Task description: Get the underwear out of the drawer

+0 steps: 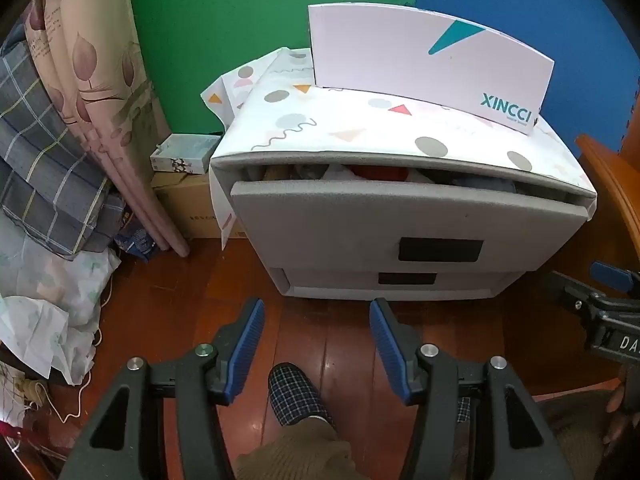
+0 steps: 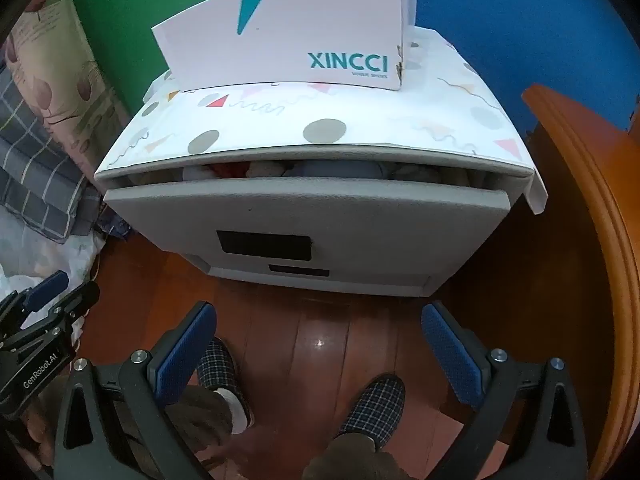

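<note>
A small grey drawer unit (image 1: 400,224) (image 2: 312,220) stands on the wooden floor ahead. Its top drawer (image 1: 360,216) (image 2: 360,216) is pulled out a little. Folded clothes (image 1: 380,174) (image 2: 336,169) in red, blue and white show through the gap; I cannot tell which are underwear. My left gripper (image 1: 317,344) is open and empty, low over the floor in front of the unit. My right gripper (image 2: 319,352) is open wider, also empty, in front of the unit. Each gripper shows at the edge of the other's view.
A white XINCCI box (image 1: 428,64) (image 2: 288,36) sits on the unit's patterned top. Bedding and a curtain (image 1: 60,140) pile up at left, with cardboard boxes (image 1: 184,196) beside the unit. Orange wooden furniture (image 2: 592,240) stands at right. The person's slippered feet (image 2: 372,404) are below.
</note>
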Demonstrator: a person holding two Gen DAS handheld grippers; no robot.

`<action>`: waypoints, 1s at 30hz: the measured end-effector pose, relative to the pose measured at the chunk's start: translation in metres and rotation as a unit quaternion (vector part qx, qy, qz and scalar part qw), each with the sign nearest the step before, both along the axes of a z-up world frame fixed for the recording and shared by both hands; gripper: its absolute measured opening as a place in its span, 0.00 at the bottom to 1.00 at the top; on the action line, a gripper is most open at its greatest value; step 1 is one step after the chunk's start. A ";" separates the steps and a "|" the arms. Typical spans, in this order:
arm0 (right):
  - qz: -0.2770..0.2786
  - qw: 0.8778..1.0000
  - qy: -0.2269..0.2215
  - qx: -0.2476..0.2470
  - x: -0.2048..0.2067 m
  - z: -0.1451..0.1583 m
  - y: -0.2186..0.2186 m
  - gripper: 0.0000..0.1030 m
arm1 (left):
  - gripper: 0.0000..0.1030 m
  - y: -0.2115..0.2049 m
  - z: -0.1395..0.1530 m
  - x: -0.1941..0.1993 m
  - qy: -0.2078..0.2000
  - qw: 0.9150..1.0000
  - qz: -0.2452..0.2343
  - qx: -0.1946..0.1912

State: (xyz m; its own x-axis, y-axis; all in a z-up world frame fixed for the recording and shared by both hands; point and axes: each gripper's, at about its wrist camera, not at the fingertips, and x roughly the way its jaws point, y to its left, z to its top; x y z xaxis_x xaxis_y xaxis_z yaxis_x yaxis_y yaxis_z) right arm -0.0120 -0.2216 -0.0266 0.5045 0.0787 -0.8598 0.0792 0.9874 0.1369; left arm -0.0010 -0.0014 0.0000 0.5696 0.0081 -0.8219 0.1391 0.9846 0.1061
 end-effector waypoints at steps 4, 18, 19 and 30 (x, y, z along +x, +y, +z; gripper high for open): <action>-0.002 1.000 0.000 0.005 -0.001 -0.002 -0.003 0.99 | 0.54 0.002 0.000 0.003 0.012 1.000 0.003 -0.015; -0.017 1.000 0.008 0.017 0.001 -0.003 -0.010 0.99 | 0.54 0.002 -0.004 0.002 0.011 1.000 0.007 -0.011; -0.016 1.000 0.009 0.017 0.002 -0.003 -0.010 0.99 | 0.54 0.002 -0.005 0.002 0.011 1.000 0.008 -0.011; -0.018 1.000 0.010 0.018 0.001 -0.003 -0.010 0.99 | 0.54 0.001 -0.006 0.003 0.012 1.000 0.008 -0.011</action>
